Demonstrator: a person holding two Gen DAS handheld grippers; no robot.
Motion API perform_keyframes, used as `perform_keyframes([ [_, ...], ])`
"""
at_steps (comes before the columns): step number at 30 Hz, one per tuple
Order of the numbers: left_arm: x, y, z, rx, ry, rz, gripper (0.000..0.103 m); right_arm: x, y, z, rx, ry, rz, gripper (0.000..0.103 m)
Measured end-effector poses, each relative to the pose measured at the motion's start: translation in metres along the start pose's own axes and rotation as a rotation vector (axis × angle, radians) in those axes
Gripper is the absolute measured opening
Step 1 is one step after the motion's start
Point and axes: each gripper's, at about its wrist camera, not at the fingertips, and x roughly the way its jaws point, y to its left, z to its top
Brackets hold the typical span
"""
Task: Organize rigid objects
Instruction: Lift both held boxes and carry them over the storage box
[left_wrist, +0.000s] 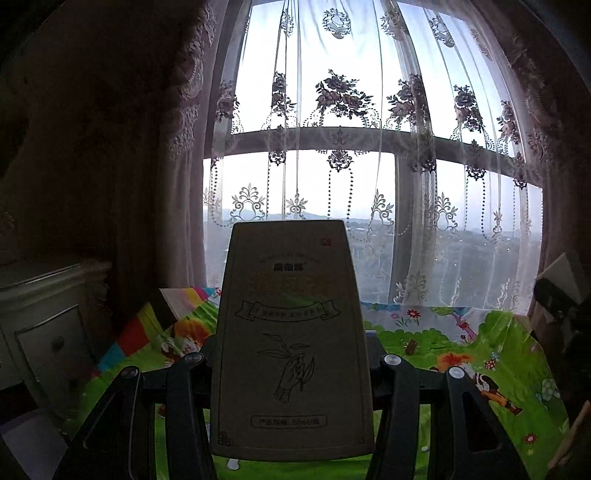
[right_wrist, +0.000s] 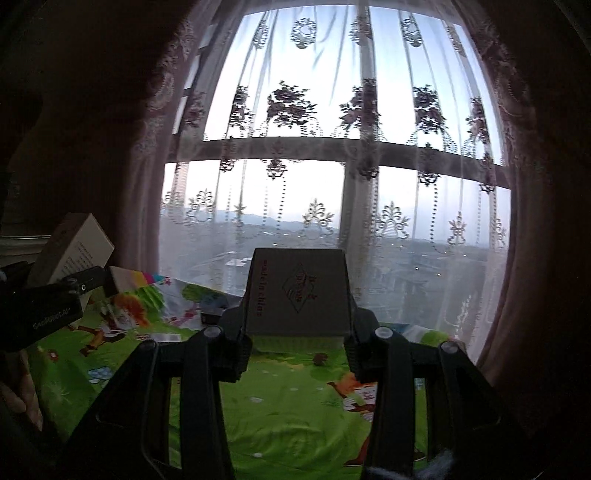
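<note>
Your left gripper clamps tall beige carton upright; fingertips hidden behind it. Your right gripper pinches small brown box, raised above cartoon mat; print too dim to read. Lace curtain far behind.

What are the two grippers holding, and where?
Left gripper: tall beige cardboard box, by its sides. Right gripper: brown cardboard box, by its sides.

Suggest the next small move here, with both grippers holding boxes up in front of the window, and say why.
Probably lower the left gripper toward the cartoon mat to set its tall box down. Both grippers are full, the right gripper clamping the brown box, and both boxes hang above the mat.
</note>
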Motion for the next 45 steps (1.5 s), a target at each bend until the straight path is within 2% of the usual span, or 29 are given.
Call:
perform_keyframes([
  [8,-0.023,0.014,0.001,0.012,0.000,0.010,0.053,-0.011,0.025,0.009,-0.015,-0.008,0.099,0.046],
  [13,-0.038,0.030,-0.006,0.013,0.033,0.036,0.053,-0.019,0.048,0.016,-0.037,-0.006,0.194,0.046],
  [23,-0.064,0.088,-0.019,-0.040,0.187,0.131,0.053,-0.025,0.114,0.028,-0.086,0.061,0.502,0.046],
  [30,-0.089,0.138,-0.037,-0.083,0.269,0.239,0.053,-0.026,0.174,0.028,-0.151,0.133,0.724,0.046],
  [35,-0.100,0.174,-0.056,-0.149,0.383,0.281,0.053,-0.027,0.220,0.025,-0.214,0.217,0.889,0.046],
  [45,-0.121,0.241,-0.095,-0.282,0.519,0.404,0.053,-0.038,0.294,0.001,-0.373,0.363,1.075,0.046],
])
